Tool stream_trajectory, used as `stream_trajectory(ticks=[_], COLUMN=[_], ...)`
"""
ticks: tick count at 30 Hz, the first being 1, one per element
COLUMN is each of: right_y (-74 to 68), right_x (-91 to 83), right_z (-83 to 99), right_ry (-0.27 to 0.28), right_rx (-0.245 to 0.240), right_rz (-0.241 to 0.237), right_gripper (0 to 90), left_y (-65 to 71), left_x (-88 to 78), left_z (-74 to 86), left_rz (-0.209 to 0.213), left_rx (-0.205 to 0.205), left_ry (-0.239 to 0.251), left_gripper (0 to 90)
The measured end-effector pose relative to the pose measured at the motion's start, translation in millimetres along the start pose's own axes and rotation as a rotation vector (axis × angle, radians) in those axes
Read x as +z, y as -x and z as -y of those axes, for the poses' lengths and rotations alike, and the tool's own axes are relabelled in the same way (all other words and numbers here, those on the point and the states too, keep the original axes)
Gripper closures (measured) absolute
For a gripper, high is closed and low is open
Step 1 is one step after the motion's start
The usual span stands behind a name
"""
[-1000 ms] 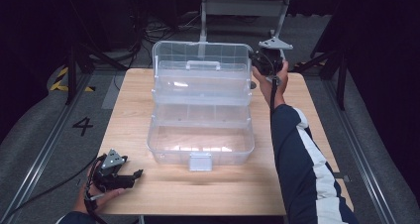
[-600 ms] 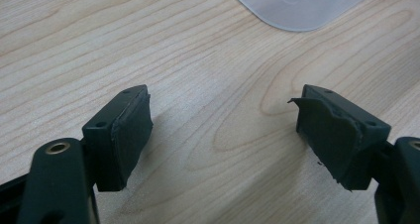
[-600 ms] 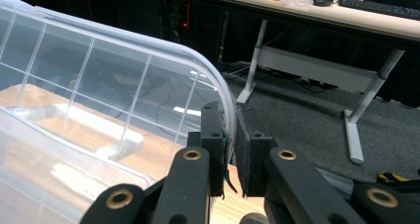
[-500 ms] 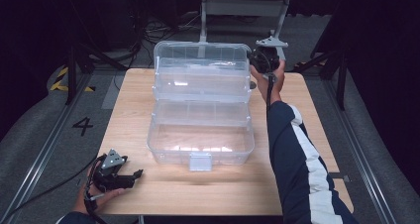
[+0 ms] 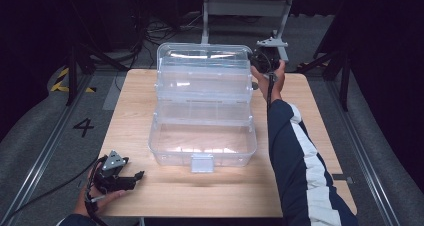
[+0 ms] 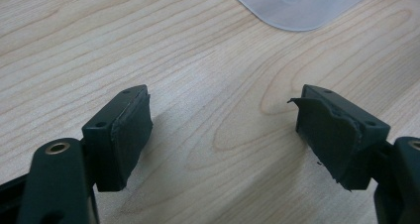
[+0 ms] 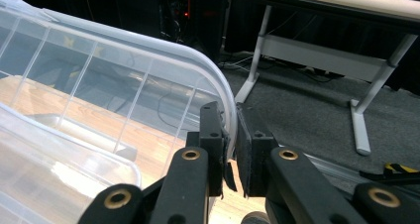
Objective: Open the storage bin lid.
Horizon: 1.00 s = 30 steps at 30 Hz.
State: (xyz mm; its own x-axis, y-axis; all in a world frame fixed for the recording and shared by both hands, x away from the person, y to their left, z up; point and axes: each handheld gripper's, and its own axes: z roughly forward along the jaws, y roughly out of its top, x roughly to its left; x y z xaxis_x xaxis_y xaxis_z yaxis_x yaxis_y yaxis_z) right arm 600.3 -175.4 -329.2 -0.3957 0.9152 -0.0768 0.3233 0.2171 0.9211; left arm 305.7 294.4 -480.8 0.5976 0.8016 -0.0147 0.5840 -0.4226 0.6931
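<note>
Resting at the near left corner of the wooden table [image 5: 300,136], the left gripper [image 5: 131,177] lies in a person's left hand [image 5: 90,198], its jaws pointing right across the boards. In the left gripper view those two black jaws stand wide apart with bare wood between them; their dark pads [image 6: 130,130] look worn and ragged at the edges, and they hold nothing. A rounded corner of frosted plastic shows at the far edge of that view, well clear of the jaws.

Moving right, a large clear plastic box [image 5: 202,141] sits in the middle of the table. Its deep lower tub is nearest, with a small clear latch [image 5: 202,162] on its near wall. Stepped trays rise behind the tub, and the domed lid [image 5: 202,53] stands at the far side, above the table's far edge.

Further right, a dark sleeve with white stripes [image 5: 300,156] runs from the near right corner up along the box's right side. It ends in the right hand [image 5: 272,78], which carries the right gripper [image 5: 254,61] against the lid's far right corner. In the right gripper view the jaws are closed on the lid's thin curved rim [image 7: 229,102], one pad on each side of the plastic.

Beyond the table lie grey carpet [image 5: 320,41], cables and a white table frame [image 5: 245,6].
</note>
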Motion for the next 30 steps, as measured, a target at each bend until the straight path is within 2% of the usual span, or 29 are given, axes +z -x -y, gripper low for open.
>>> stream_trajectory(ticks=[12,21,30], right_y=[4.7,7.2,7.0], right_x=[7.1,12.3,19.0], right_z=[4.2,6.1,9.1], right_ry=[-0.014,-0.033,-0.059], right_rx=[-0.007,0.014,0.031], right_rz=[-0.020,-0.035,-0.026], right_gripper=[81.5,81.2,80.8], left_y=[-0.8,-1.1,-1.2], left_x=[0.1,0.7,0.6], left_z=[-0.5,-1.0,-1.0], left_rz=[0.002,0.004,0.004], left_rx=[0.005,0.006,0.007], left_ry=[-0.002,-0.004,-0.005], left_gripper=[22.1,22.0,22.0])
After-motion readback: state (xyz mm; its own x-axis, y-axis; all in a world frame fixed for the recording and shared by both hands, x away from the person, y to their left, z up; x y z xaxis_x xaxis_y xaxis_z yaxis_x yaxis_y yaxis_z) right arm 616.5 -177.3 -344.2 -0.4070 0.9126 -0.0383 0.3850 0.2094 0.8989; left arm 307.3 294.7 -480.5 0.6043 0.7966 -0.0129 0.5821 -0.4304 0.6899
